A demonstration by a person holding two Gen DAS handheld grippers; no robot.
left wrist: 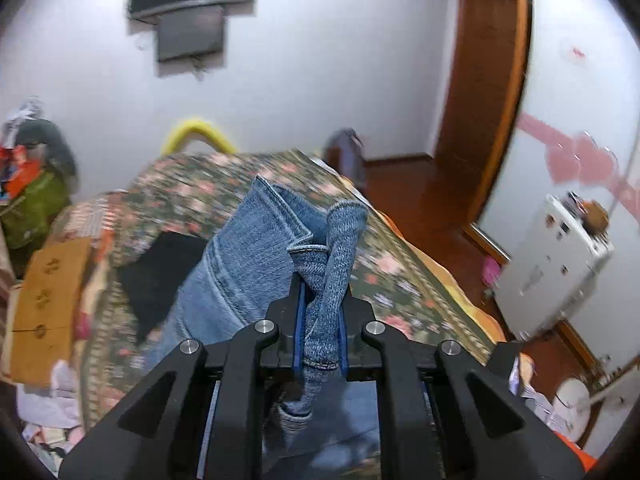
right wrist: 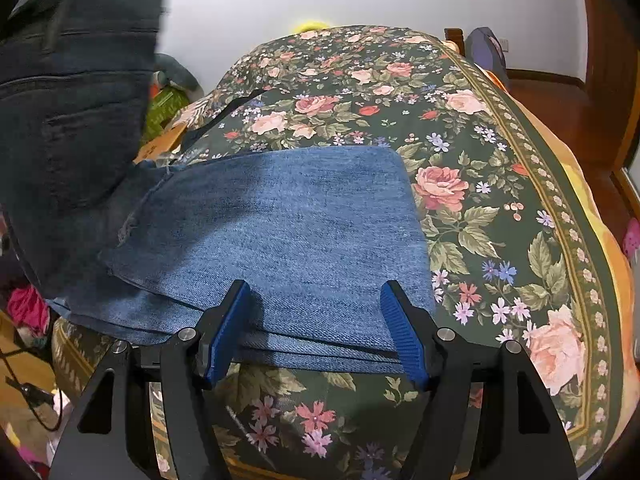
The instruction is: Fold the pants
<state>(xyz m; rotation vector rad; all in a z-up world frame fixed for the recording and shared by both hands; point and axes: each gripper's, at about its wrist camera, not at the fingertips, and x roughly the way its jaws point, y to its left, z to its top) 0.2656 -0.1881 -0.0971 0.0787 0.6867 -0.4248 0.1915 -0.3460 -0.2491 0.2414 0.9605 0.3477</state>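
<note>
The blue jeans point(right wrist: 280, 232) lie partly folded on the flowered bedspread point(right wrist: 500, 208), legs stacked in layers near the front edge. My right gripper point(right wrist: 316, 320) is open, its blue pads straddling the folded edge of the legs and low over it. The waist part of the jeans point(right wrist: 72, 100) hangs lifted at the left of the right wrist view. My left gripper point(left wrist: 322, 300) is shut on a bunched fold of the jeans point(left wrist: 336, 248), held up above the bed, with denim point(left wrist: 240, 256) draping down to the left.
A black garment point(left wrist: 160, 276) lies on the bedspread point(left wrist: 400, 276) to the left. Clutter and bags point(left wrist: 32, 200) stand by the wall at left. A wooden floor point(left wrist: 432, 200) and a white appliance point(left wrist: 552, 272) are to the right of the bed.
</note>
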